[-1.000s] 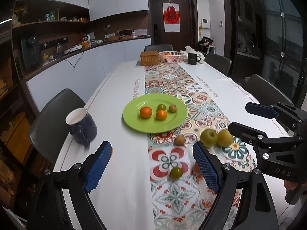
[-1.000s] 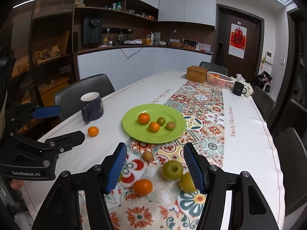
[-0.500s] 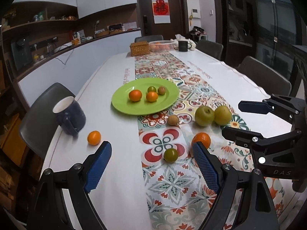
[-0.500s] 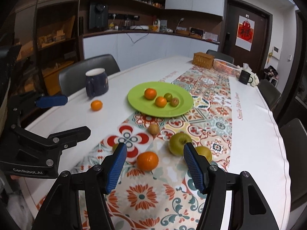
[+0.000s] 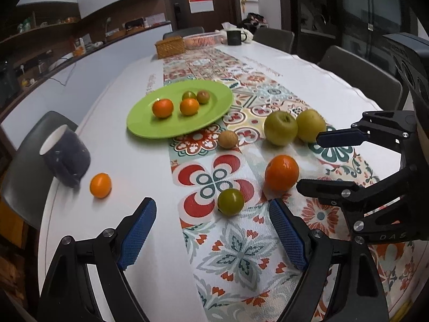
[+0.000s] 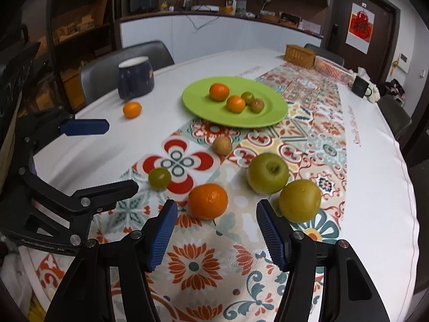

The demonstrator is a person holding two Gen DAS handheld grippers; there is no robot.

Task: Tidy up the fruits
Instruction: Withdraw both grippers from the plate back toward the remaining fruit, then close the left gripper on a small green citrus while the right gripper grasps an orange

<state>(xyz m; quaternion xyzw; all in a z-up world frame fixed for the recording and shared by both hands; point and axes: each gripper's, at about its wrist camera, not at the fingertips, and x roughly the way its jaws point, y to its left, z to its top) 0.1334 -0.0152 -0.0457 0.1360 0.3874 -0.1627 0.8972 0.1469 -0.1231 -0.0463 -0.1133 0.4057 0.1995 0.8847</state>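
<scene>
Blue-padded jaws of the left gripper stand wide apart and empty, and the small green fruit sits just ahead of the gap at 12 o'clock, closer than half a second ago. The right gripper is spread open too, holding nothing; the big orange has come nearly up to its pads, at 12 o'clock. Green apple and yellow-green pear touch each other at 1 o'clock, the pear just beside the right pad. Further out lies the brown kiwi, then the green plate carrying four small fruits. A small orange lies beside the dark mug at 10 o'clock, both unmoved.
</scene>
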